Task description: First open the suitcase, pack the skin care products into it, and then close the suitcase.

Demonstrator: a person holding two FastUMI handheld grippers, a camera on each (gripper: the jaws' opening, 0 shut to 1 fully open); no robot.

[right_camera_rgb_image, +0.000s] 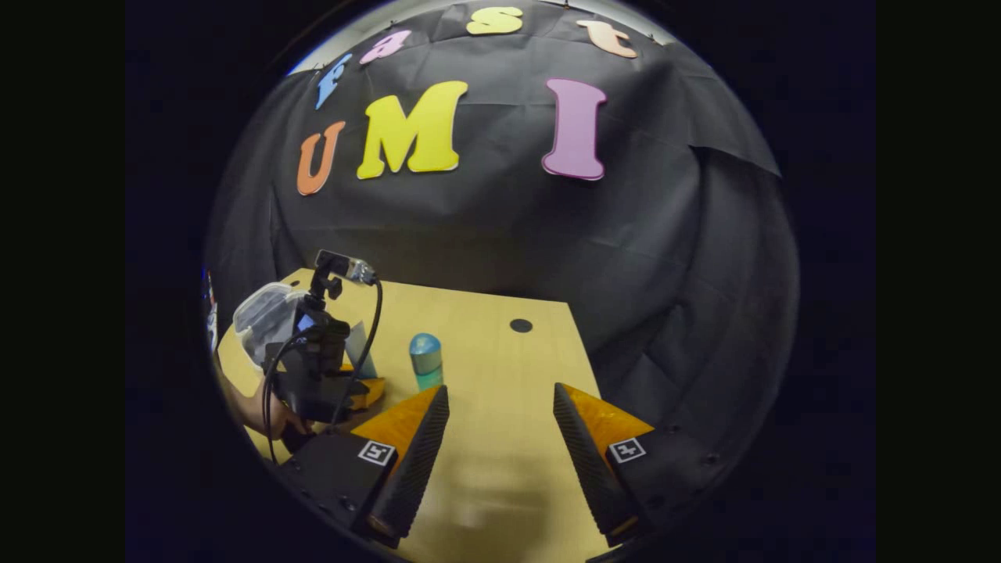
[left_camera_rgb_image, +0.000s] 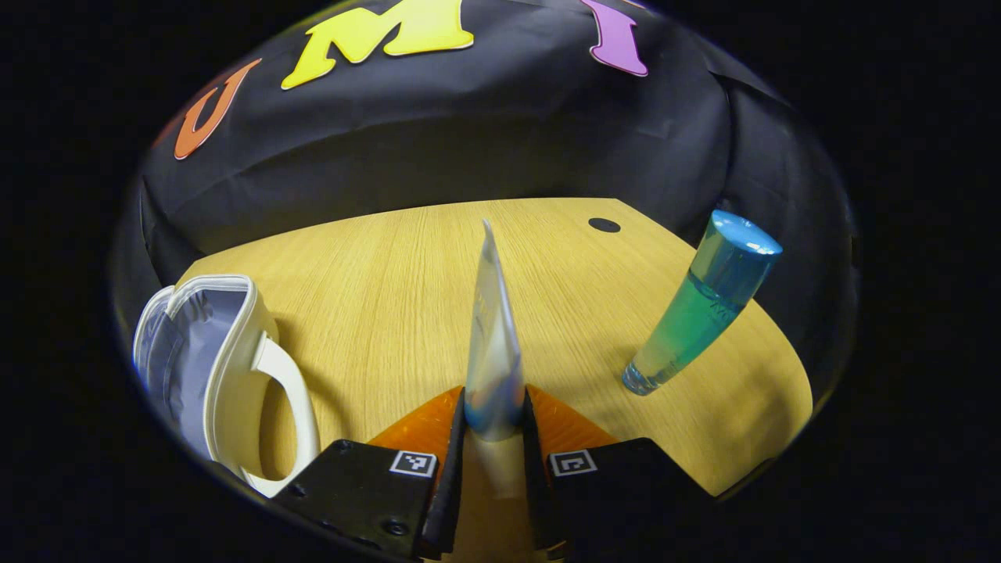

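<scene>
My left gripper (left_camera_rgb_image: 494, 410) is shut on a pale blue skin care tube (left_camera_rgb_image: 493, 344), which stands up narrow edge-on between the two fingers above the wooden table (left_camera_rgb_image: 391, 289). At the left edge lies the open white suitcase (left_camera_rgb_image: 207, 360), lid raised, pale lining and white handle showing. A blue-green bottle (left_camera_rgb_image: 700, 305) with a blue cap stands on the table to the right. In the right gripper view, my right gripper (right_camera_rgb_image: 500, 414) is open over bare table; farther left a hand holds the left gripper (right_camera_rgb_image: 321, 367) with the tube (right_camera_rgb_image: 361, 348), beside the suitcase (right_camera_rgb_image: 266, 313) and the bottle (right_camera_rgb_image: 426, 360).
A small dark round hole (left_camera_rgb_image: 604, 225) sits in the table near its far edge. Black cloth walls close in behind and to the right of the table. A cable loops from the camera mounted on the left gripper (right_camera_rgb_image: 344, 270).
</scene>
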